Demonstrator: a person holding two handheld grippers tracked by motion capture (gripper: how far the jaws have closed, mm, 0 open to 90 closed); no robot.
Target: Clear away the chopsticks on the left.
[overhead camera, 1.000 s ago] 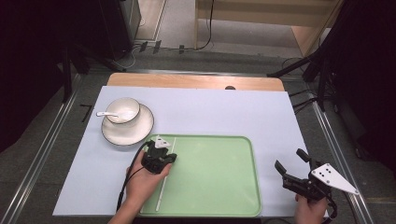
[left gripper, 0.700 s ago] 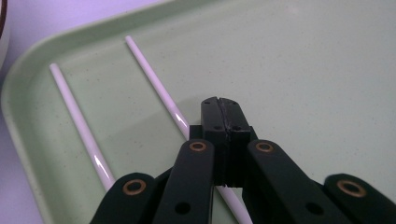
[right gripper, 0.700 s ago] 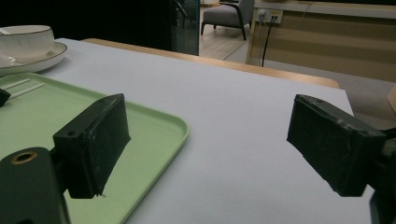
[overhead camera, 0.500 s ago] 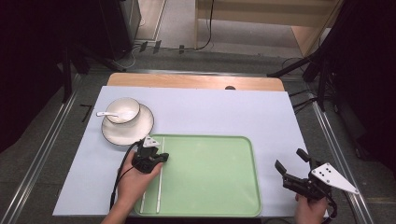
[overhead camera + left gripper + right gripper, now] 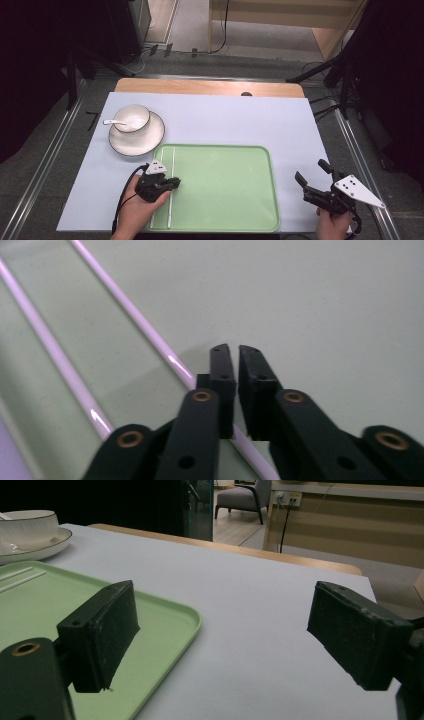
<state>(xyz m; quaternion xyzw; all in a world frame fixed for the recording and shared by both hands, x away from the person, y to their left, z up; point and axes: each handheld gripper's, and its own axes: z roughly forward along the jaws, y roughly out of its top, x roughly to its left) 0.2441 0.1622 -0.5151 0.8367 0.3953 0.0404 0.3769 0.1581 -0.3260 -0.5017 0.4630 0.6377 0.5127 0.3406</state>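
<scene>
Two thin white chopsticks (image 5: 173, 160) lie side by side along the left part of a green tray (image 5: 225, 200). My left gripper (image 5: 175, 183) hangs low over them near the tray's left edge. In the left gripper view one chopstick (image 5: 145, 327) runs under its jaws (image 5: 234, 347), and the other chopstick (image 5: 50, 347) lies beside it. Those jaws have just been opening and stand a narrow slit apart, with the chopstick below the gap and no pad pressing on it. My right gripper (image 5: 310, 170) rests wide open and empty at the tray's right.
A white bowl (image 5: 132, 118) with a spoon (image 5: 112, 121) sits on a saucer (image 5: 150, 140) behind the tray's left corner; the bowl (image 5: 25, 527) also appears in the right gripper view. A pale mat (image 5: 225, 120) covers the table. Metal rails run along both sides.
My left hand has drawn back toward the near edge of the tray and slightly left. The right gripper has not moved.
</scene>
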